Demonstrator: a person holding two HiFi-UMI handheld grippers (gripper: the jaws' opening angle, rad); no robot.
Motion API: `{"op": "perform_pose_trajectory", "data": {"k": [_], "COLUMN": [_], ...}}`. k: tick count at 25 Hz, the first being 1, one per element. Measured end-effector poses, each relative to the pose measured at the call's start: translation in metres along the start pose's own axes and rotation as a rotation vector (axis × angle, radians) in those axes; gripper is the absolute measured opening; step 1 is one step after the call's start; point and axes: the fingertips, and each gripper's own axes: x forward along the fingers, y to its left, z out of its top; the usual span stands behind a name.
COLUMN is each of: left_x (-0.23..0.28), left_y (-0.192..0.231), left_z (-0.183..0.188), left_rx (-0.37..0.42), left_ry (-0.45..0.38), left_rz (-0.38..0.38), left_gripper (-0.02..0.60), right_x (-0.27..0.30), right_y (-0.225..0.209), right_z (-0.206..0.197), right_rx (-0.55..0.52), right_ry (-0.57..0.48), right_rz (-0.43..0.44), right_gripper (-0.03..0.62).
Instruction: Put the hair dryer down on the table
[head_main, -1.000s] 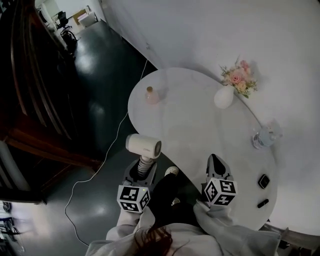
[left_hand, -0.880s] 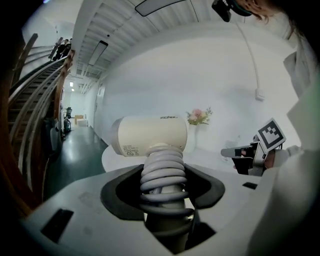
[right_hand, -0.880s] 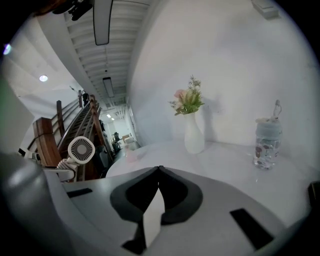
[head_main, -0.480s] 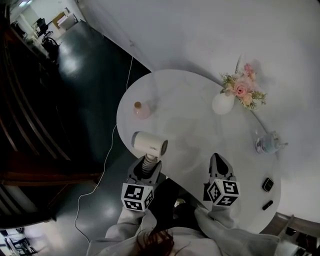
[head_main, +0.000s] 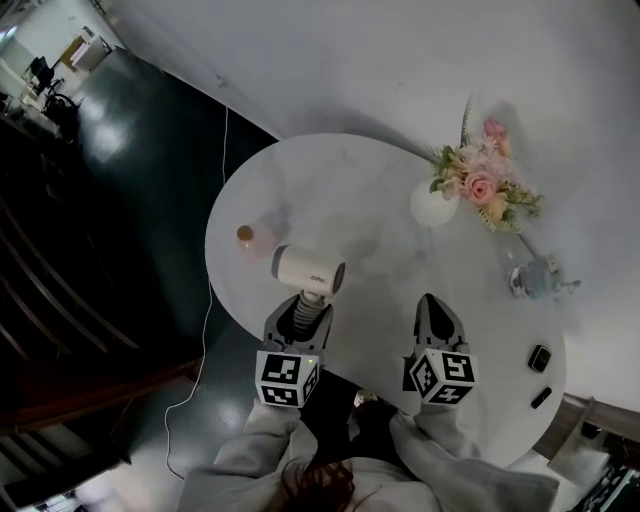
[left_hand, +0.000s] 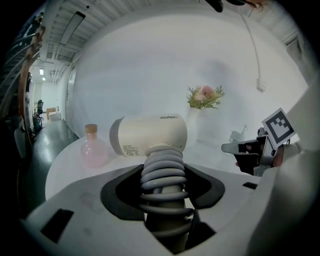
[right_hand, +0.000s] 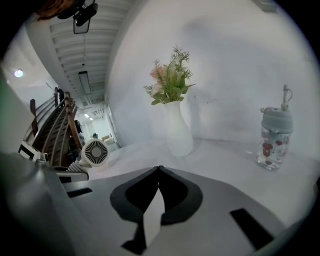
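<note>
A cream hair dryer (head_main: 310, 268) with a grey ribbed handle (left_hand: 162, 175) is held up over the near left part of the round white table (head_main: 360, 210). My left gripper (head_main: 305, 318) is shut on that handle, the barrel lying crosswise above the jaws; the same dryer (left_hand: 148, 136) fills the left gripper view. From the right gripper view, the dryer's rear grille (right_hand: 94, 152) shows at the left. My right gripper (head_main: 432, 312) hovers over the table's near edge, its tips (right_hand: 159, 168) touching with nothing between them.
A small pink bottle (head_main: 252, 240) stands at the table's left edge, just beyond the dryer. A white vase of flowers (head_main: 436, 203) and a water bottle (head_main: 533, 277) stand at the right. Two small dark items (head_main: 541, 358) lie near the right rim. A white cord (head_main: 205, 330) trails across the dark floor.
The left gripper has carried the hair dryer from beside the table's edge to over the tabletop. The right gripper has kept its place over the near edge.
</note>
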Motion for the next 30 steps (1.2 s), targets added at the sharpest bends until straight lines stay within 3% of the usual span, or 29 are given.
{"op": "perform_pose_trajectory", "data": {"k": [15,30], "left_x": [0.108,0.178], "left_y": [0.020,0.037], "left_z": [0.017,0.033], "left_rx": [0.042,0.097], "left_ry": [0.104,0.184], "left_rz": [-0.016,0.041], "left_gripper": [0.229,0.229], "right_x": [0.047,0.072], "right_y": [-0.021,-0.015], "right_z": [-0.002,-0.006], "right_rx": [0.021,0.031], "right_ry": [0.043,0.069], "right_rz": [-0.101,-0.093], "right_gripper": [0.049,0.049]}}
